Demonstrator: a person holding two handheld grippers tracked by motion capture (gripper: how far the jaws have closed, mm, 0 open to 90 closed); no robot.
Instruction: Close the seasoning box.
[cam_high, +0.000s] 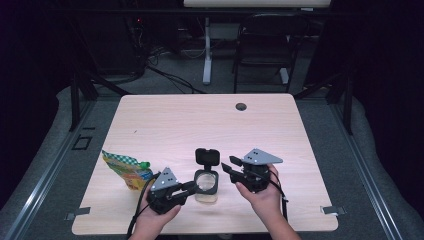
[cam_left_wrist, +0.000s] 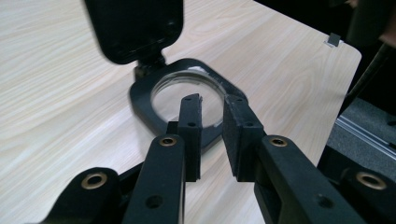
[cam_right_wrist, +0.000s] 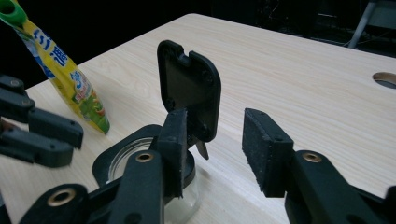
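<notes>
Pale wood grain covers the table (cam_high: 165, 120), and near its front edge stands a clear glass jar (cam_high: 206, 186) with a black square collar around its mouth. Its black lid (cam_high: 207, 157) is hinged at the far side and stands swung up, so the round opening is bare.

The left gripper (cam_high: 191, 186) sits just left of the jar, held in the person's left hand (cam_high: 152, 220). In the left gripper view its jaws stand a narrow gap apart, tips (cam_left_wrist: 212, 112) over the near rim of the jar (cam_left_wrist: 187, 95) (whether one pad touches the collar I cannot tell). They hold nothing between them.

The right gripper (cam_high: 227, 167) hovers just right of the jar, carried by the right hand (cam_high: 265, 197), with a grey three-cornered plate (cam_high: 261, 157) on top. In the right gripper view its jaws (cam_right_wrist: 219, 144) are spread wide and empty; the left one lies close in front of the raised lid (cam_right_wrist: 189, 88), near the hinge.

A yellow snack pouch (cam_high: 127, 170) with a green cap (cam_high: 144, 164) stands left of the left gripper, apart from the jar. A round hole (cam_high: 241, 106) marks the table's far side, and a dark chair (cam_high: 265, 45) stands on the floor beyond.
</notes>
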